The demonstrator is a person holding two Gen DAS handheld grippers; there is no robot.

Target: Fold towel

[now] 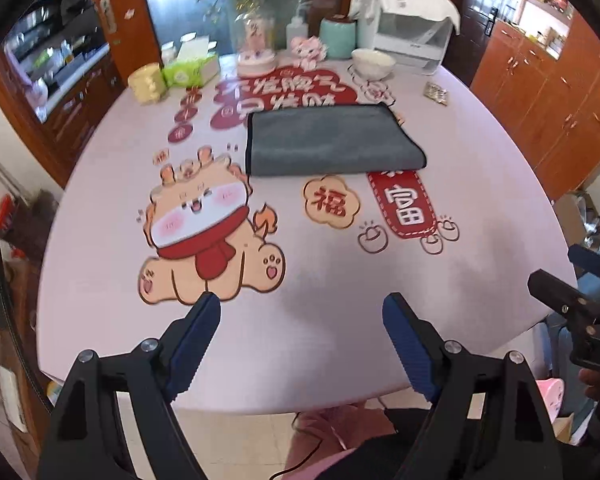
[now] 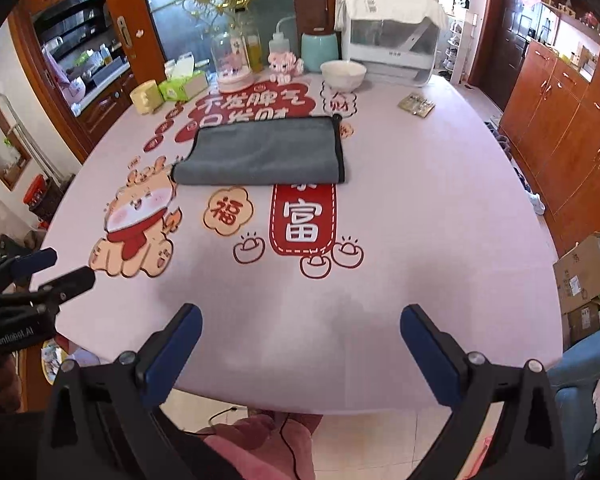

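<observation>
A grey towel (image 1: 332,140) lies folded flat in the middle of the round table (image 1: 100,248); it also shows in the right wrist view (image 2: 266,152), with a dark hem along one short edge. My left gripper (image 1: 302,308) is open and empty, held over the near table edge, well short of the towel. My right gripper (image 2: 300,318) is open and empty, also over the near edge. Each gripper shows at the side of the other's view: the right one (image 1: 556,272), the left one (image 2: 56,266).
At the table's far side stand a white bowl (image 2: 343,75), a teal canister (image 2: 320,53), a white appliance (image 2: 392,46), a glass dome with flowers (image 2: 232,64), a tissue box (image 2: 182,86) and a yellow cup (image 2: 145,97). Wooden cabinets (image 2: 560,120) stand right; cardboard boxes (image 2: 584,276) sit on the floor.
</observation>
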